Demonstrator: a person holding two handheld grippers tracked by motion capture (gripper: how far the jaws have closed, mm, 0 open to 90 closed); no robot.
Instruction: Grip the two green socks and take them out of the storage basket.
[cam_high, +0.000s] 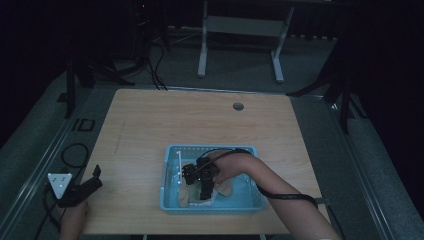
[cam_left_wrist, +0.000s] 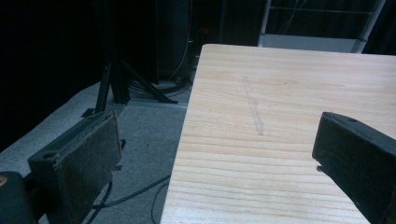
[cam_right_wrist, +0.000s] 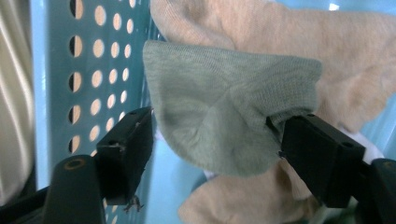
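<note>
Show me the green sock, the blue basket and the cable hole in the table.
green sock (cam_right_wrist: 219, 116), right gripper view, middle of its knit.
blue basket (cam_high: 210, 148), high view, far rim.
cable hole (cam_high: 238, 106), high view, centre of the round grommet.

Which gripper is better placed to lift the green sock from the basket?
Right. The right gripper is inside the blue basket, jaws open around the green sock. The left gripper hovers at the table's left edge.
</note>
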